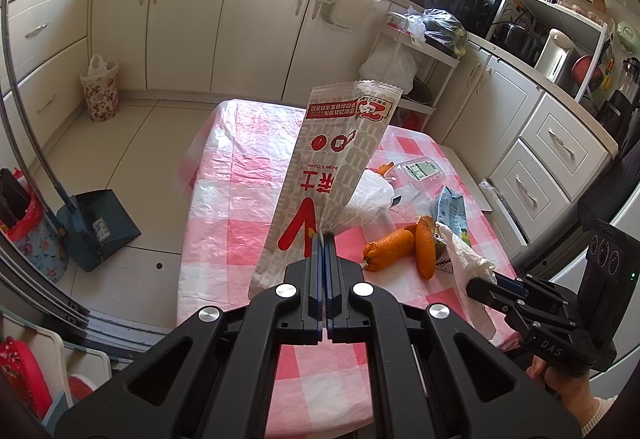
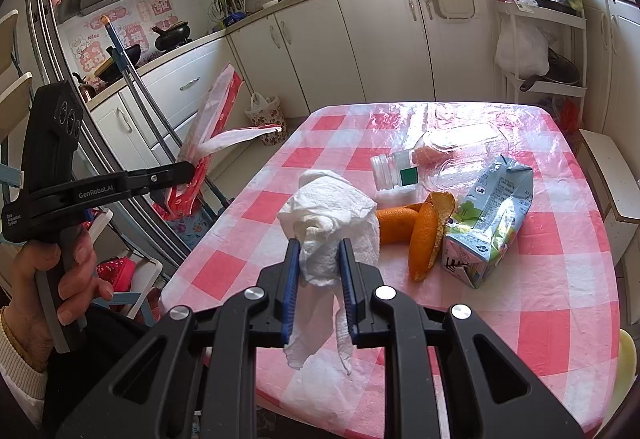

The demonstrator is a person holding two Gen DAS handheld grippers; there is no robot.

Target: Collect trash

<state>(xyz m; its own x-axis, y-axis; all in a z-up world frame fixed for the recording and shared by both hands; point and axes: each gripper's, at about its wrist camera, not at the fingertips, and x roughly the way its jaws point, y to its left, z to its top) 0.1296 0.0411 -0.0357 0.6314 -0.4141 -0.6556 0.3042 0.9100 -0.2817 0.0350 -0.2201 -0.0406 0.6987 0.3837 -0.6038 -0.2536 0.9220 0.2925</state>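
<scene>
The left tool point(image 1: 324, 235) pinches the edge of a printed paper bag point(image 1: 336, 159), which stands upright above the checked bench point(image 1: 232, 167). Orange peel point(image 1: 404, 249) lies beside a blue carton point(image 1: 452, 211); the right tool point(image 1: 486, 285) grips white tissue point(image 1: 466, 257)

**Both grippers clamped, both hands on the handles**

The left gripper point(image 1: 324, 235) points downward, its 2 jaws pressed together on the paper bag point(image 1: 320, 175) standing up from the fingertips. The right gripper point(image 2: 320, 251) tilts downward too, its blue pads point(image 2: 347, 271) squeezing a crumpled tissue point(image 2: 332, 223) between them. A hand point(image 2: 60, 275) wraps the left handle.
</scene>
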